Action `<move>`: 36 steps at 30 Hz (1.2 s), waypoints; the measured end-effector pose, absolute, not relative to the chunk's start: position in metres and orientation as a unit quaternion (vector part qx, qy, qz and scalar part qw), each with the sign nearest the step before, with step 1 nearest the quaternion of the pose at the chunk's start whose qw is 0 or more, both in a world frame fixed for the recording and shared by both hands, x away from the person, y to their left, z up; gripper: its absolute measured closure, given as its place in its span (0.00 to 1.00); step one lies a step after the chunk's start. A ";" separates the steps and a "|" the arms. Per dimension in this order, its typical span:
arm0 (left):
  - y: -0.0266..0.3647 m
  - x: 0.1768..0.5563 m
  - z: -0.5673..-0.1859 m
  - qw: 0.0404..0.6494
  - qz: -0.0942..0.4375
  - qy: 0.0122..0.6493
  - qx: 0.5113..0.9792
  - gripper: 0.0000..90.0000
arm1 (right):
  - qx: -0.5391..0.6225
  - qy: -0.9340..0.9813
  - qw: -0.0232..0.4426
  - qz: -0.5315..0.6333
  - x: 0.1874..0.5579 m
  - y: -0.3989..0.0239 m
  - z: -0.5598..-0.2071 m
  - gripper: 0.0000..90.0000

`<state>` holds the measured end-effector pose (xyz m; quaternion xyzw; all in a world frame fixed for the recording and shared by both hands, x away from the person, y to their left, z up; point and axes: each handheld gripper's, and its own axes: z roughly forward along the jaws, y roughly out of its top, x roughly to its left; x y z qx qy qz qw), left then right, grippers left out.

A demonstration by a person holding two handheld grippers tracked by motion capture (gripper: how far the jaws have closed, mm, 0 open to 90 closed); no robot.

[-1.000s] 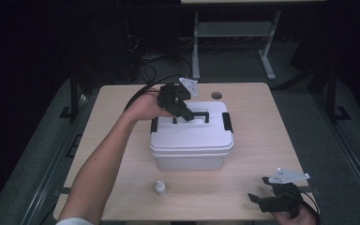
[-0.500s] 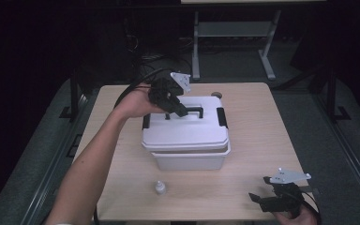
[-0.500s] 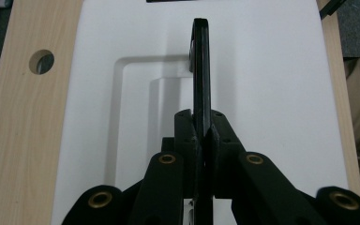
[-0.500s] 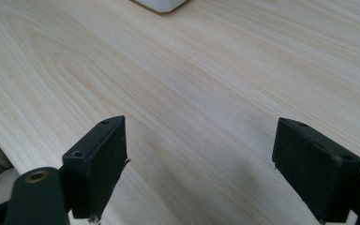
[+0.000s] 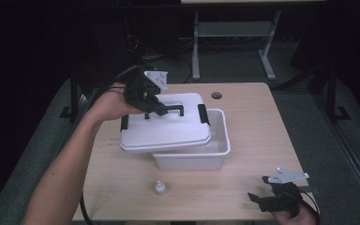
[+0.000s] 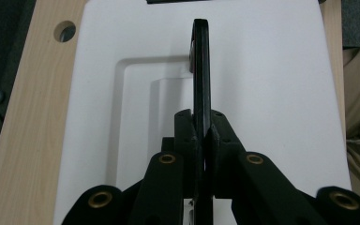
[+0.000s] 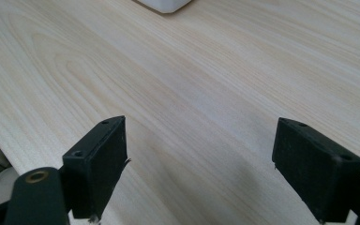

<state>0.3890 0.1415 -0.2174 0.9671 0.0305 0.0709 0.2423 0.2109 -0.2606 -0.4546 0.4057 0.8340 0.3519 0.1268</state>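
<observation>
The wooden table (image 5: 262, 136) carries a white storage box (image 5: 201, 157) at its middle, open at its right side because its white lid (image 5: 164, 126) now hangs lifted and shifted left, tilted so that its near left corner dips below the box rim while its right edge still overlaps the opening. The left gripper (image 5: 152, 105) has its jaws clamped tight on the lid's black handle (image 6: 200, 70), which runs straight up between them in the left gripper view. The right gripper (image 5: 274, 199) rests at the near right corner of the table, jaws spread wide with nothing but bare wood between them. A small white bottle (image 5: 160, 187) stands near the front edge, just clear of the box. To finish the lift well, I judge the lid should be raised enough to clear the rim before carrying it left, kept level so the pinched handle does not swivel, and set down far from the bottle.
</observation>
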 end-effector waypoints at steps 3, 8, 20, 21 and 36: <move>0.152 0.385 -0.215 0.244 0.074 0.036 0.966 0.93 | 0.405 0.835 0.126 0.350 0.211 -0.260 -0.455 0.20; 0.171 0.376 -0.213 0.244 0.078 0.053 0.965 0.93 | 0.406 0.835 0.127 0.348 0.211 -0.259 -0.455 0.20; 0.217 0.358 -0.201 0.253 0.095 0.086 0.959 0.93 | 0.406 0.834 0.138 0.348 0.209 -0.259 -0.453 0.20; 0.220 0.357 -0.201 0.253 0.096 0.089 0.959 0.93 | 0.406 0.834 0.138 0.347 0.209 -0.258 -0.453 0.20; 0.271 0.338 -0.209 0.258 0.104 0.126 0.952 0.93 | 0.407 0.833 0.143 0.346 0.209 -0.260 -0.452 0.20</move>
